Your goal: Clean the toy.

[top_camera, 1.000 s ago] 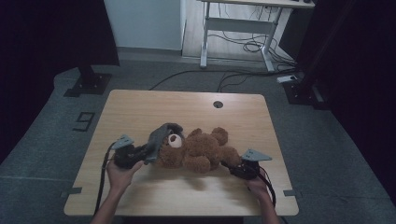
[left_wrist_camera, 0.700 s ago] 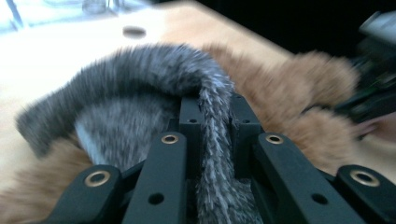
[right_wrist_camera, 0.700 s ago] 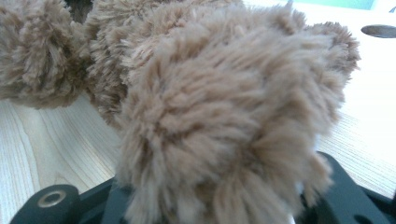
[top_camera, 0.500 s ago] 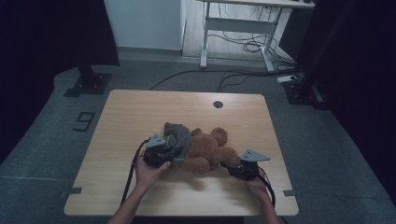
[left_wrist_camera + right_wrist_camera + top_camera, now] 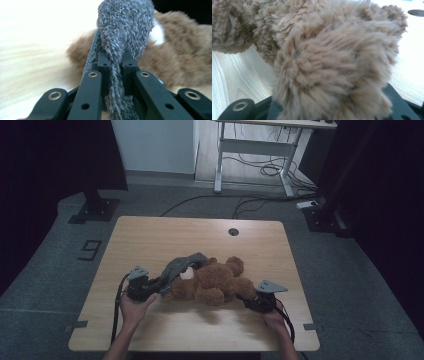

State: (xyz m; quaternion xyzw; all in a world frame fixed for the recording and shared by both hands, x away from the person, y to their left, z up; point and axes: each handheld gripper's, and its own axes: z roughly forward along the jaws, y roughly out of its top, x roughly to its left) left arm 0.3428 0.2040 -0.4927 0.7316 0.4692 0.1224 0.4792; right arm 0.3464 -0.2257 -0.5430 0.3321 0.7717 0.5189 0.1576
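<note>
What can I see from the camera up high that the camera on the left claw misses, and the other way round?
The high view alone takes in the whole wooden table, both hands, the right claw at the teddy bear's limb, and the floor with its cables. The left claw view alone shows, close up, the left claw pinching the grey fuzzy cloth tight between its black jaws. Both show the brown bear, the grey cloth draped over it, and the pale tabletop.

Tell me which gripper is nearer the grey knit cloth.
Left. The left gripper is shut on the grey knit cloth at the teddy bear head; the right gripper grips a bear limb at the far end, apart from the cloth.
</note>
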